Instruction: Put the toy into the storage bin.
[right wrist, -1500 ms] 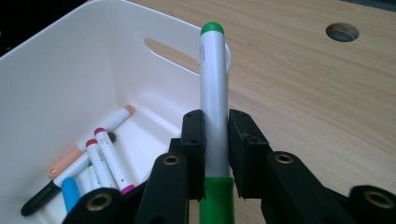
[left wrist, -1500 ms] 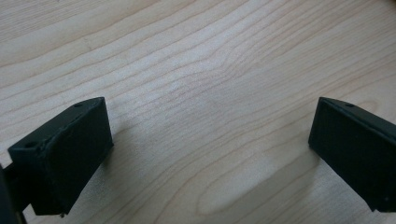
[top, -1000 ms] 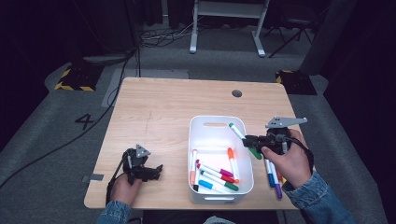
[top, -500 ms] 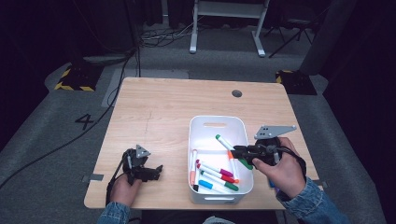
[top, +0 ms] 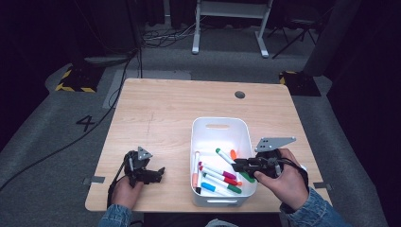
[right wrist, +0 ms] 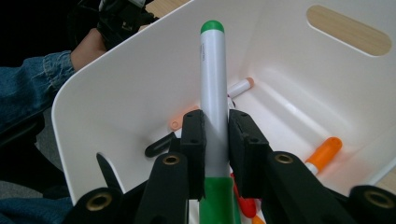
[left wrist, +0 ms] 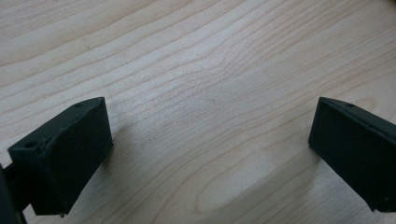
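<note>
Holding the green marker (right wrist: 213,93) clamped in the right gripper (top: 247,165) above the white bin (top: 218,122), release pending; several markers (top: 215,177) already inside. Left gripper (top: 150,175) fingers apart on the desk (top: 170,109).

A light wood tabletop (top: 170,113) stands on grey carpet (top: 56,142) in a dark room. A white "4" (top: 86,123) marks the floor at left. Black cables (top: 113,99) trail past hazard tape (top: 73,87). A white frame (top: 227,28) stands behind.
</note>
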Demonstrator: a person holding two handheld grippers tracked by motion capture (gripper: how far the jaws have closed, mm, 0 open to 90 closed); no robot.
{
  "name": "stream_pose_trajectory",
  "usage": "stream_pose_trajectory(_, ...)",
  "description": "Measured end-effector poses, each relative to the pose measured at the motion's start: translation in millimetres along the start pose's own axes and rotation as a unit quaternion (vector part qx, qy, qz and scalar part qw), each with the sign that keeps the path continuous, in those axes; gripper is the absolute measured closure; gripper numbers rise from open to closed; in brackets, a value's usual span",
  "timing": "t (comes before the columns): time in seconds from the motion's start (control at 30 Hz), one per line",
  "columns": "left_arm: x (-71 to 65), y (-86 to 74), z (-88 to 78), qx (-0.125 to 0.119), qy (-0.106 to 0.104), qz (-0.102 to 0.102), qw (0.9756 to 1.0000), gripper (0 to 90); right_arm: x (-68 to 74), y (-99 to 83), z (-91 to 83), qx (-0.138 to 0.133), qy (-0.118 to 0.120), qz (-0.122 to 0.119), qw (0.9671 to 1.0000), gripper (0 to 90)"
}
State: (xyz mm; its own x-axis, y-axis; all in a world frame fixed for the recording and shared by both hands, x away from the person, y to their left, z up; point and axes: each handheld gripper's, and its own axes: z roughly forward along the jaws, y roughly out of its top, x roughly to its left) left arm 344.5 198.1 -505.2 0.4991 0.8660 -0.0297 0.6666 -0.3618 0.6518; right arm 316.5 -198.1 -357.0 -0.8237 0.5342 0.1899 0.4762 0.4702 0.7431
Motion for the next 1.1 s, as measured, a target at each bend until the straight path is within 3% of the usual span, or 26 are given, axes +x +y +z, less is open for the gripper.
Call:
stream_pose_trajectory(0.3,0.0,0.0,0.0,0.0,0.0,0.0,1.0,0.0,10.2,-9.2,6.1,0.034,0.014,-0.003,0.9993,77.2)
stream_pose_trajectory(0.57,0.0,0.0,0.0,0.0,0.0,0.0,1.0,0.0,18.6,-9.5,11.3,0.064,0.017,-0.022,0.9975,77.1)
stream_pose_trajectory(0.7,0.0,0.0,0.0,0.0,0.0,0.0,1.0,0.0,23.3,-10.5,15.7,0.092,0.012,-0.043,0.9948,77.1)
stream_pose_trajectory(0.9,0.0,0.0,0.0,0.0,0.0,0.0,1.0,0.0,26.3,-10.7,20.3,0.127,0.007,-0.047,0.9908,76.9)
stream_pose_trajectory(0.97,0.1,0.0,0.0,0.0,0.0,0.0,1.0,0.0,25.6,-10.8,21.4,0.147,0.004,-0.049,0.9879,68.5)
stream_pose_trajectory(1.03,0.1,0.1,0.0,0.0,0.0,0.0,1.0,0.0,26.4,-11.2,20.4,0.119,0.007,-0.044,0.9919,54.9)
stream_pose_trajectory(1.1,0.1,0.1,0.0,0.0,0.0,0.0,1.0,0.0,26.6,-10.7,16.0,0.105,0.012,-0.038,0.9937,54.3)
